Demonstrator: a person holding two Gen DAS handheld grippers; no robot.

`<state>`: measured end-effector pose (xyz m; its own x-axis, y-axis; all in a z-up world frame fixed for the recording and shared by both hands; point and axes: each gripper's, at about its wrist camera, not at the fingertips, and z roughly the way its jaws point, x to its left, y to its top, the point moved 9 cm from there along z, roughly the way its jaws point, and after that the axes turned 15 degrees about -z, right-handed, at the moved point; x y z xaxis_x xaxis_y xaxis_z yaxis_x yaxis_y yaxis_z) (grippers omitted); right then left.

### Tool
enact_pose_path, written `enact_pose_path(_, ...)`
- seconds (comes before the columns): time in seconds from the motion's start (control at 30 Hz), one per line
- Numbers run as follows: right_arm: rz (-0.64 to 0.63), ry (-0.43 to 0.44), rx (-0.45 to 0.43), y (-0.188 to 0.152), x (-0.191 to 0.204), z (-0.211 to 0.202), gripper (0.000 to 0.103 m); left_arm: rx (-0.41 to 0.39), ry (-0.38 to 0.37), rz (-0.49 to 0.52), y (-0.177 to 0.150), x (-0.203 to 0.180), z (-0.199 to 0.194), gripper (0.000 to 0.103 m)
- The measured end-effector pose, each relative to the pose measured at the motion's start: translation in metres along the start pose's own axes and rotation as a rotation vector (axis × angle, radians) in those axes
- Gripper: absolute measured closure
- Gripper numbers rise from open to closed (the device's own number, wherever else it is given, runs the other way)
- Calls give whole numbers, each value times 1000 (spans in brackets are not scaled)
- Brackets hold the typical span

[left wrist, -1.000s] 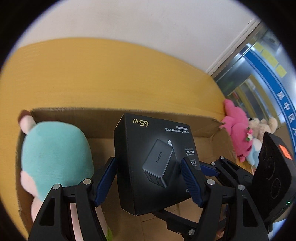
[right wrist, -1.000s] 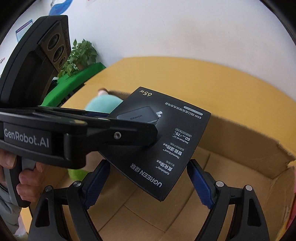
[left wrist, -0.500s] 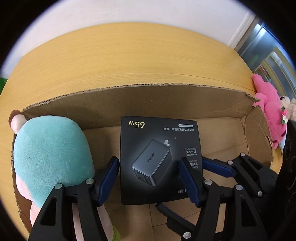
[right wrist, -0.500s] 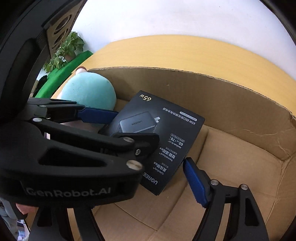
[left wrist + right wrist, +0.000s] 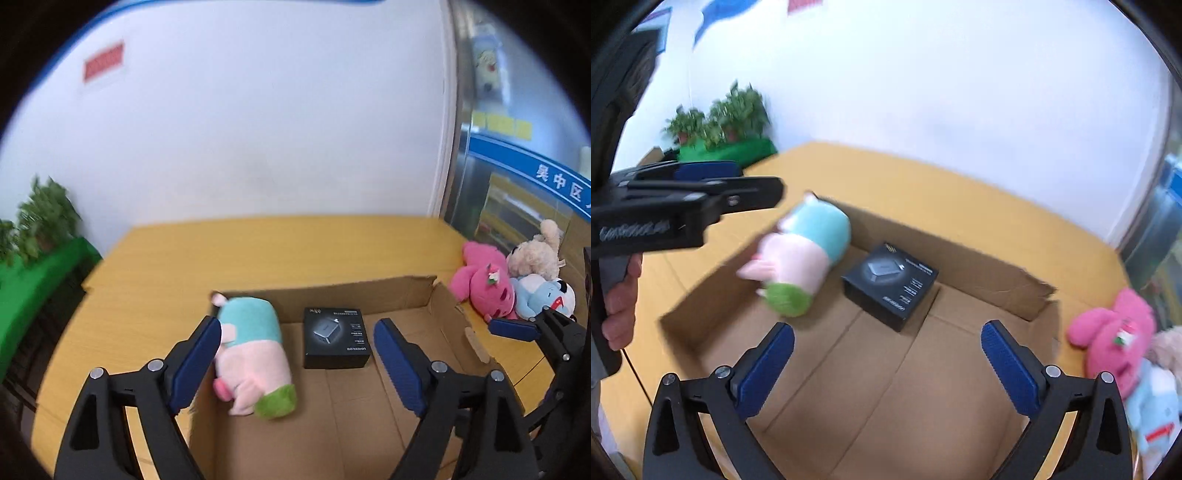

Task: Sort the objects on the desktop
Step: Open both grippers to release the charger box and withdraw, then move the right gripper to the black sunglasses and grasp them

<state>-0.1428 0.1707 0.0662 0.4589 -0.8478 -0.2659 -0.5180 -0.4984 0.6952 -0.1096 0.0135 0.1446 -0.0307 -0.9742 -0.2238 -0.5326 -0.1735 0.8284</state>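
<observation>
Change: the black cardboard charger box (image 5: 336, 343), clamped a second ago, now lies flat on the floor of the open brown cardboard carton (image 5: 448, 306).
Left gripper (image 5: 295, 354): jaws have just been opening; nothing between them; withdrawn.
Right gripper (image 5: 886, 365): likewise spread, empty.
Neighbour: teal-and-pink plush toy (image 5: 251, 347) beside the box.
Remaining: pink plush toy (image 5: 1115, 332) outside; probably next.
</observation>
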Motion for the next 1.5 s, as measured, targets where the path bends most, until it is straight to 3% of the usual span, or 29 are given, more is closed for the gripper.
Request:
enact_pose_path(0.13, 62, 13, -11, -5, 37, -29, 0, -18, -17, -26, -30, 5, -48, 17)
enact_pose_path(0.3, 114, -39, -5, -40, 67, -68, 0, -51, 58, -4, -74, 10, -79, 17)
enact_pose_path(0.4, 139, -63, -9, -53, 75, -81, 0, -86, 47, -20, -85, 13, -96, 17)
enact_pose_path(0.53, 191, -85, -42, -61, 74, -100, 0, -64, -32, -49, -93, 8, -103, 17)
enact_pose_path(0.63, 201, -141, -26, -66, 68, -112, 0, -19, -23, -36, -101, 8, -103, 17)
enact_pose_path(0.8, 184, -189, 3, -79, 63, -113, 0, -14, -50, -72, -106, 8, -107, 17)
enact_pose_path(1.0, 228, -112, -34, -90, 65, -115, 0, -47, -17, -44, -112, 3, -111, 22)
enact_pose_path(1.1, 262, -93, -11, -108, 62, -113, 0, 11, -22, -17, -127, -2, -105, 36)
enact_pose_path(1.23, 338, 41, 51, -161, 61, -106, 0, 116, -75, 15, -160, -15, -94, 35)
enact_pose_path(1.4, 399, 17, 189, -249, 53, -109, 1, 293, -151, 17, -213, -37, -74, 32)
enact_pose_path(1.5, 455, 65, 246, -286, 58, -103, 13, 385, -180, 0, -239, -51, -60, 32)
